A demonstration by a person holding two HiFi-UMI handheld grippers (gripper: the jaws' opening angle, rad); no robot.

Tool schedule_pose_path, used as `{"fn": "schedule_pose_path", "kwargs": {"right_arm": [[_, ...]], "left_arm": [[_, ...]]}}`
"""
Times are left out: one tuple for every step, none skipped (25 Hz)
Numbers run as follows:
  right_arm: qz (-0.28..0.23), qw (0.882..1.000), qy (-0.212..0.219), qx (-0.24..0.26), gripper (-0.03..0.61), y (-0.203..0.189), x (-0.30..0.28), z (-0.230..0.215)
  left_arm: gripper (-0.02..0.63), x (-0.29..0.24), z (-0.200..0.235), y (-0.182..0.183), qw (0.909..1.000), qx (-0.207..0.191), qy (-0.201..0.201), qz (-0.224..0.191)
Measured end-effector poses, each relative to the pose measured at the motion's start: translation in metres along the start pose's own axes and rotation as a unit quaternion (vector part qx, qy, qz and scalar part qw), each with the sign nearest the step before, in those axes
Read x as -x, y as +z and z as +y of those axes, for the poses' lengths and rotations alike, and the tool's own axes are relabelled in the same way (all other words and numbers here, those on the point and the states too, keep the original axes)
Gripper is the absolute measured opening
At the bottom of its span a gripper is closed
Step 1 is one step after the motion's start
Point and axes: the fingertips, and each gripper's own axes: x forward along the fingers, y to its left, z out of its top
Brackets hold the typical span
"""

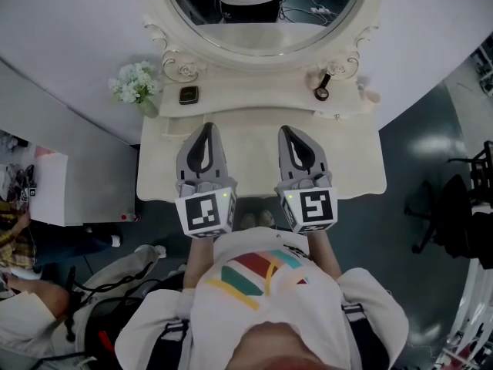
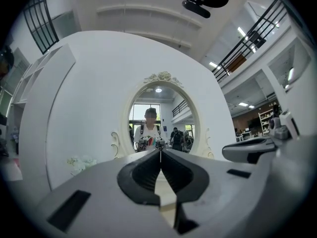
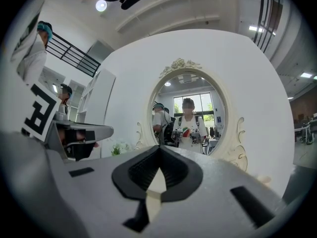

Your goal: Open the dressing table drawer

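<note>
The cream-white ornate dressing table stands in front of the person. The left gripper and the right gripper hover side by side above its surface, each with its fingers pressed together on nothing. The drawer, presumably under the near edge, is hidden. Nothing juts out there, so the opening looks unstarted: reaching the handle and pulling are both left.

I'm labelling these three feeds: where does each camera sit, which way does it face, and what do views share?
Head view: on the person's head, looking steeply down on the dressing table; shows left gripper, right gripper, shirt.
Left gripper view: on the left gripper, facing the mirror along its shut jaws.
Right gripper view: on the right gripper, likewise facing the mirror, jaws shut.
Shared: all three show mirror and flowers.
</note>
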Motion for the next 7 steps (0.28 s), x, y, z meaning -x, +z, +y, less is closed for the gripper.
{"fn": "schedule_pose_path", "kwargs": {"right_arm": [[-0.001,1.0,-0.001,-0.001,0.0,0.0002,-0.0004,-0.0003],[-0.001,1.0,-0.002,-0.002,0.0,0.0002,-0.001,-0.0007],[-0.001,1.0,-0.003,-0.003,0.0,-0.0001,-0.0017,-0.0011],[-0.001,1.0,-0.003,-0.004,0.0,-0.0006,-0.0025,-0.0013],[0.0,1.0,-0.003,-0.004,0.0,-0.0009,-0.0034,-0.0014],[0.001,1.0,-0.003,-0.003,0.0,-0.0013,-0.0043,-0.0014],[0.002,1.0,-0.004,-0.003,0.0,-0.0016,-0.0052,-0.0014]], "left_arm": [[0.009,0.0,0.0011,0.0,1.0,0.0,0.001,-0.001],[0.009,-0.0001,0.002,-0.0001,1.0,0.0,0.001,-0.002],[0.009,-0.0003,0.0027,-0.0001,1.0,-0.001,0.001,-0.002],[0.009,-0.0007,0.0033,-0.0002,1.0,-0.001,0.001,-0.002],[0.009,-0.0012,0.0038,-0.0004,1.0,-0.001,0.001,-0.002],[0.009,-0.0017,0.0043,-0.0007,1.0,-0.001,0.001,-0.002],[0.009,-0.0023,0.0048,-0.001,1.0,-0.002,0.001,-0.001]]}}
